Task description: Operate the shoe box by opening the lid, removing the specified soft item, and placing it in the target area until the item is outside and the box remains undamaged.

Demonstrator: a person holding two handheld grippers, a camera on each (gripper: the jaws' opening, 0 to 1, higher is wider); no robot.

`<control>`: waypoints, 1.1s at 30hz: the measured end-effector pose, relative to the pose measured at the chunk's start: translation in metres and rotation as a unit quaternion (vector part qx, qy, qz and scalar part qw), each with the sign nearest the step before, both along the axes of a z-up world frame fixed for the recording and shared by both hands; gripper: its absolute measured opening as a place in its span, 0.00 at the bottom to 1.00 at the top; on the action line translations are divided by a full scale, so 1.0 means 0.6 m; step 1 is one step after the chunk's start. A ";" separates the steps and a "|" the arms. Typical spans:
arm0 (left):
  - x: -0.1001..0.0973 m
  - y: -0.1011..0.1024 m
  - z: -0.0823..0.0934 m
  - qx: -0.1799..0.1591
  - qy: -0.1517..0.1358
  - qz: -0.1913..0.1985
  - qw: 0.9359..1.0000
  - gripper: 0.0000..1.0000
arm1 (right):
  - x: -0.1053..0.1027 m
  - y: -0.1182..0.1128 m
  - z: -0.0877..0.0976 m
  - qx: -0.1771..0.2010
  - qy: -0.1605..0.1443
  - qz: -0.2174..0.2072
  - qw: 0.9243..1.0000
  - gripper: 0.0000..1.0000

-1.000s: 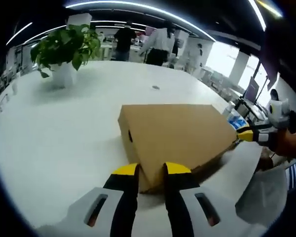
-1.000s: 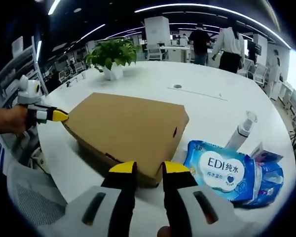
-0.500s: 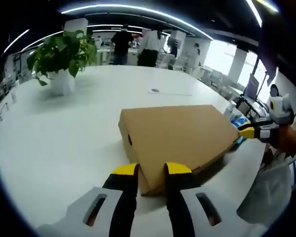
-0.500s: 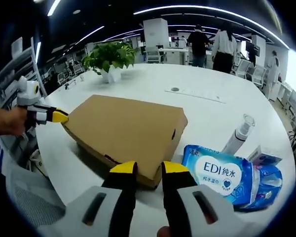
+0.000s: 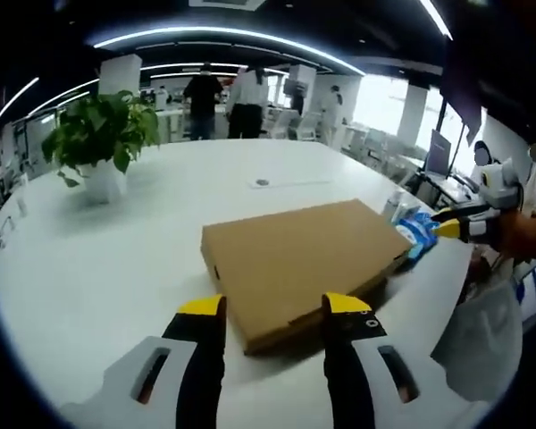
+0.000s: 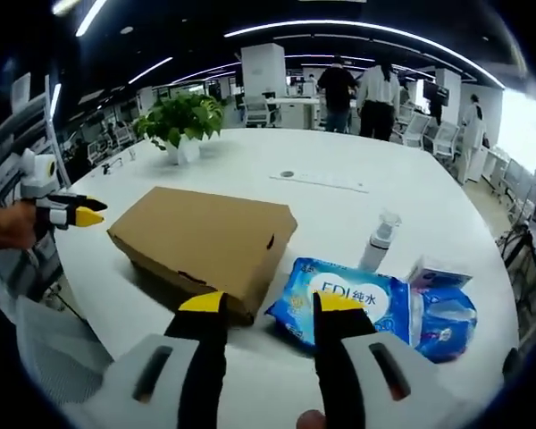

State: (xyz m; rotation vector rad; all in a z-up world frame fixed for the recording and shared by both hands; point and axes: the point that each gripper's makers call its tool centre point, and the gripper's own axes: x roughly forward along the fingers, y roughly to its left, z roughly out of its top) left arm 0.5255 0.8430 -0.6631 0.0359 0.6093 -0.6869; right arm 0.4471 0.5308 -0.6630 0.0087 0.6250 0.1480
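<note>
shoe box (image 5: 299, 261) sits lid-down and closed on the white table (image 5: 89, 259), nothing taken out yet; left gripper (image 5: 274, 308) and right gripper (image 6: 262, 304) hover near its corners, jaws apart.

The blue wipes pack (image 6: 357, 299) on the desk (image 6: 339, 201) carries the one legible print: white letters "EDI" followed by two Chinese characters, read as "纯水", on its top face in the right gripper view. The right hand-held gripper (image 6: 270, 308) covers the lower part of that label, and the smaller lines under the brand are too fine to read. The pack lies just beside the cardboard shoe box (image 6: 201, 239), toward the near desk edge. The box shows no readable print on its lid or side. In the left gripper view the pack (image 5: 415, 234) is too small to read.
</note>
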 end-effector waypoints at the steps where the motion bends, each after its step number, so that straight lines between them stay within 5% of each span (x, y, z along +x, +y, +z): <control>1: -0.005 0.000 0.001 0.000 0.001 -0.001 1.000 0.44 | -0.012 -0.011 0.000 -0.005 0.002 -0.010 1.000 0.40; 6: -0.034 -0.002 0.006 -0.005 0.004 -0.007 1.000 0.45 | -0.056 -0.038 0.001 -0.012 0.012 -0.039 0.999 0.44; 18: -0.084 0.010 0.029 -0.023 0.003 -0.011 1.000 0.68 | -0.166 -0.067 0.016 -0.018 0.025 -0.117 0.993 0.69; 29: -0.150 0.030 0.038 -0.037 0.008 -0.026 0.999 0.84 | -0.235 -0.041 0.037 -0.017 0.017 -0.157 0.987 0.94; 33: -0.176 0.032 0.035 -0.032 0.016 -0.036 0.999 0.90 | -0.249 -0.023 0.046 -0.022 0.012 -0.150 0.988 0.96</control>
